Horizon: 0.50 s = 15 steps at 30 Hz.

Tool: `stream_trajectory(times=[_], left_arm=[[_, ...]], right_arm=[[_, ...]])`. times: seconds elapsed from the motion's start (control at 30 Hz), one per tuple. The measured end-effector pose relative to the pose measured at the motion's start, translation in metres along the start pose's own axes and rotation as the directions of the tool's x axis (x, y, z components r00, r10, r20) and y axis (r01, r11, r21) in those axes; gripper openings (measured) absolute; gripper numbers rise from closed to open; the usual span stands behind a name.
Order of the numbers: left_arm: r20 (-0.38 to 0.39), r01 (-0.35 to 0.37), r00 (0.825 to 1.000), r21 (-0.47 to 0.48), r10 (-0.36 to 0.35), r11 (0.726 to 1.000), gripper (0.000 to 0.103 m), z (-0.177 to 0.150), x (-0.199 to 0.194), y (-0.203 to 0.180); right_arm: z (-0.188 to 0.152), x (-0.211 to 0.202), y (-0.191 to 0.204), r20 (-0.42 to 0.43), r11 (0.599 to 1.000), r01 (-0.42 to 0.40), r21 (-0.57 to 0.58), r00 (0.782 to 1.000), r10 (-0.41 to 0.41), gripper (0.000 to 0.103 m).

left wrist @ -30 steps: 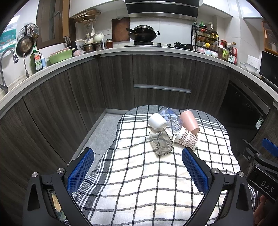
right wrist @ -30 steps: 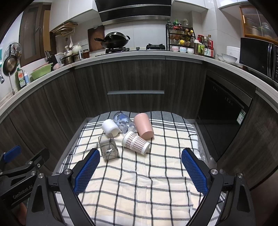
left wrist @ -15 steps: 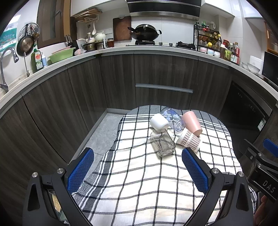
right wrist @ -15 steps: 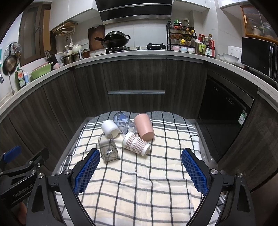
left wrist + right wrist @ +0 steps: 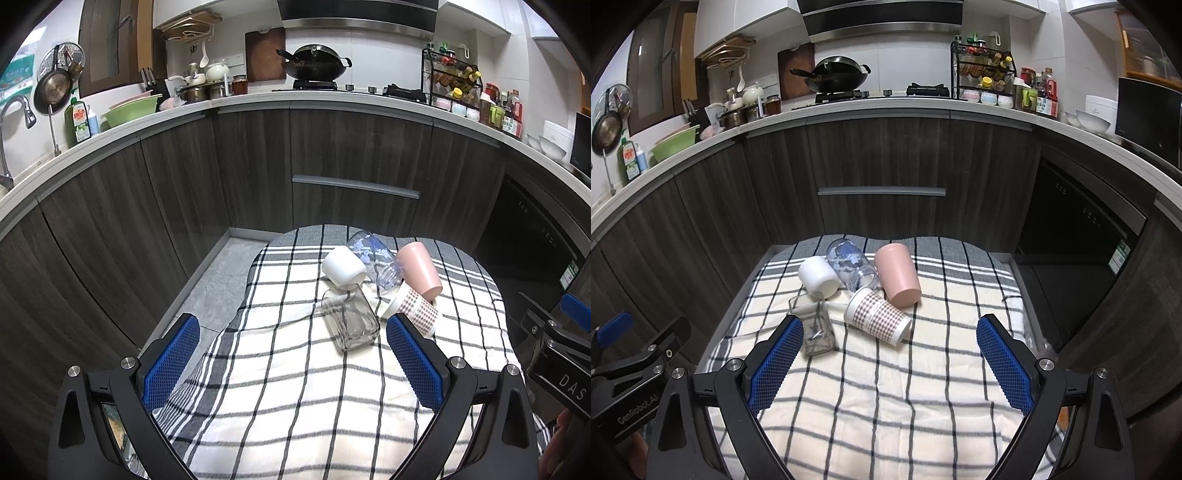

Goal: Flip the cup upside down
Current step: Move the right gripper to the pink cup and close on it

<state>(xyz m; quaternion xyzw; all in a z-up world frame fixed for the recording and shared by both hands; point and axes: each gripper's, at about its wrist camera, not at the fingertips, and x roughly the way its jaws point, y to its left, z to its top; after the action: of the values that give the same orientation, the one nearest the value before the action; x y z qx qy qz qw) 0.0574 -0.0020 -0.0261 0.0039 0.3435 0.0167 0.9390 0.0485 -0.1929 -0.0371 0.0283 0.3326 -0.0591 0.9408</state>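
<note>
Left wrist view: the left gripper [image 5: 293, 363] is spread wide with nothing between its blue pads [image 5: 413, 363], above the checked cloth [image 5: 295, 398]. Five cups lie on their sides, clustered at the cloth's far end: square glass cup [image 5: 349, 320], white cup [image 5: 343, 266], printed clear cup [image 5: 376, 260], pink cup [image 5: 421, 271], patterned paper cup [image 5: 413, 312]. The letters "DAS" show on the right gripper's body [image 5: 561, 369] at the right edge. A green bottle [image 5: 77, 119] on the counter [image 5: 258, 103] carries a label, possibly "fresh".

Right wrist view: the right gripper [image 5: 890, 363] is likewise spread and holds nothing. "GenRobot.AI" is printed on the left gripper's body [image 5: 631, 384]. Dark wood cabinets [image 5: 879, 166] stand behind the cloth; a wok [image 5: 836, 75] sits on the hob.
</note>
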Motion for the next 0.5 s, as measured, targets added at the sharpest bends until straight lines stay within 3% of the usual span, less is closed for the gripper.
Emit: stream_trajectory(times=[0.27, 0.5], left_arm=[[0.003, -0.018, 1.0, -0.027, 0.018, 0.999, 0.103, 0.019, 0.043, -0.013], [-0.026, -0.073, 0.997, -0.082, 0.071, 0.994, 0.103, 0.034, 0.097, -0.028]], right_arm=[[0.021, 0.05, -0.006, -0.04, 1.0, -0.016, -0.027, 0.999, 0.015, 0.095], [0.04, 0.117, -0.014, -0.135, 0.997, -0.037, -0.061, 0.99, 0.029, 0.095]])
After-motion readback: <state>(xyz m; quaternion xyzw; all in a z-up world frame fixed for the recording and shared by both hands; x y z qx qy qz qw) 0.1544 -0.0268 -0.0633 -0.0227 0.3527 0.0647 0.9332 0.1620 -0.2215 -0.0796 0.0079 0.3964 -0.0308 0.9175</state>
